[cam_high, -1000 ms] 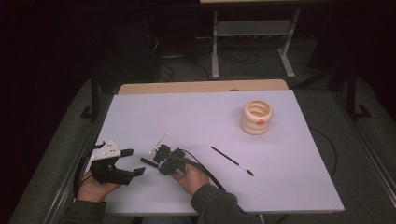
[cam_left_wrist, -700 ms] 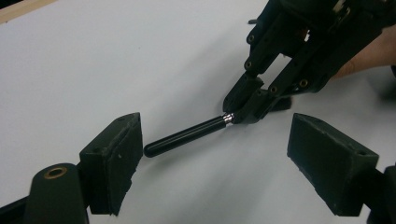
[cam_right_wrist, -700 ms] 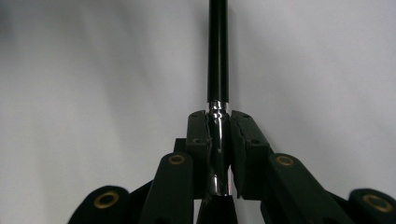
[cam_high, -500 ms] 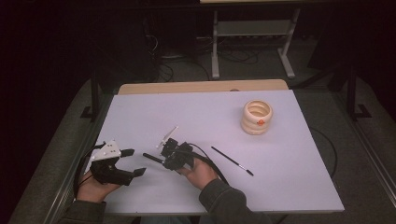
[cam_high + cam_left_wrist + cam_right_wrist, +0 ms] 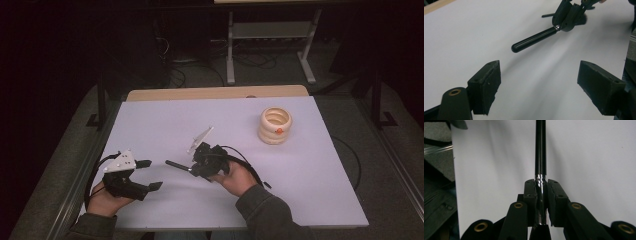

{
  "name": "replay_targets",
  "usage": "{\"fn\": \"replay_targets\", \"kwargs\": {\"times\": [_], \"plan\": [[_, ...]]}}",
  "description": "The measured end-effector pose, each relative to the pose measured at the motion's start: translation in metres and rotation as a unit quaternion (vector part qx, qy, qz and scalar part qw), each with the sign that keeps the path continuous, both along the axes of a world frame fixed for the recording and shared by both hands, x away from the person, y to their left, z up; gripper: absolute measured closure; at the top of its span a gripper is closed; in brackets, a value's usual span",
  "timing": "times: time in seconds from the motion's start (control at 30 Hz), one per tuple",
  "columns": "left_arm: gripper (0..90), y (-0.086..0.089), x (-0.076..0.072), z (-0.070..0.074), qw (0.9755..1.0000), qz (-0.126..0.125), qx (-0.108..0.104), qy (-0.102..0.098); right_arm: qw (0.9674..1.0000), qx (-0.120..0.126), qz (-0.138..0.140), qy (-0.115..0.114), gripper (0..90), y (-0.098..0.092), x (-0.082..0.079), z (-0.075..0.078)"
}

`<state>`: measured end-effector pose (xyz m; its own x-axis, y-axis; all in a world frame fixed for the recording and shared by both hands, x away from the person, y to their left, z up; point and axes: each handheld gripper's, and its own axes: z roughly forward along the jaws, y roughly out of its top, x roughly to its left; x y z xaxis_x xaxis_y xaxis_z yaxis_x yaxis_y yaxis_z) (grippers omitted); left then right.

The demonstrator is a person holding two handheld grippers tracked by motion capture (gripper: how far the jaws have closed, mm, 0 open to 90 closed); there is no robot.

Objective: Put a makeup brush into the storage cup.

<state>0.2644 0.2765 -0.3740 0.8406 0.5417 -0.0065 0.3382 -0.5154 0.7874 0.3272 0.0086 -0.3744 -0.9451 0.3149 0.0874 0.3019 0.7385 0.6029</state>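
My right gripper [image 5: 194, 168] is shut on a black rod-like tool [image 5: 175, 164] with a silver band, held a little above the white table [image 5: 320, 180]. The tool's rounded handle points left toward my left gripper [image 5: 152, 174]. In the right gripper view the pads of the right gripper [image 5: 541, 185] clamp the tool [image 5: 540, 150] at its silver band. Seen from the left gripper view, the left gripper [image 5: 539, 71] stands open with nothing between its jaws. Beyond them are the tool [image 5: 534, 40] and the right gripper [image 5: 567, 17].
A cream ribbed cup [image 5: 274, 125] with an orange mark stands at the back right of the table. A thin black stick [image 5: 547, 15] lies on the table behind the right gripper. A wooden strip [image 5: 215, 93] runs along the far edge.
The right hand has moved right and up with the tool, away from the left gripper. It now covers most of the thin stick on the table. The left hand has stayed put.
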Motion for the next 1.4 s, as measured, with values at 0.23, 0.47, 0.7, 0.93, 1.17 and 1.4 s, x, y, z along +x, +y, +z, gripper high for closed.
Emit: {"fn": "replay_targets", "kwargs": {"times": [0.23,0.47,0.7,0.93,1.17,1.4], "plan": [[20.5,-0.015,0.004,0.003,0.9997,-0.022,0.011,0.003,0.9997,0.001,0.024,0.001,77.3,-0.026,0.001,0.013],[21.6,-0.029,0.009,0.015,0.9979,-0.055,0.035,-0.002,0.9986,-0.001,0.052,0.004,77.3,-0.045,-0.004,0.021],[23.1,-0.044,0.013,0.027,0.9954,-0.083,0.048,-0.002,0.997,-0.004,0.076,0.01,77.3,-0.061,-0.008,0.027],[27.9,-0.06,0.016,0.035,0.9922,-0.11,0.059,0.0,0.9953,-0.013,0.096,0.011,77.3,-0.073,-0.009,0.034],[34.9,-0.08,0.017,0.034,0.9852,-0.151,0.081,0.01,0.9928,-0.017,0.118,0.01,77.3,-0.074,-0.01,0.034],[45.9,-0.098,0.02,0.032,0.9759,-0.19,0.104,0.029,0.9904,-0.02,0.135,0.018,77.2,-0.07,-0.012,0.032]]}}
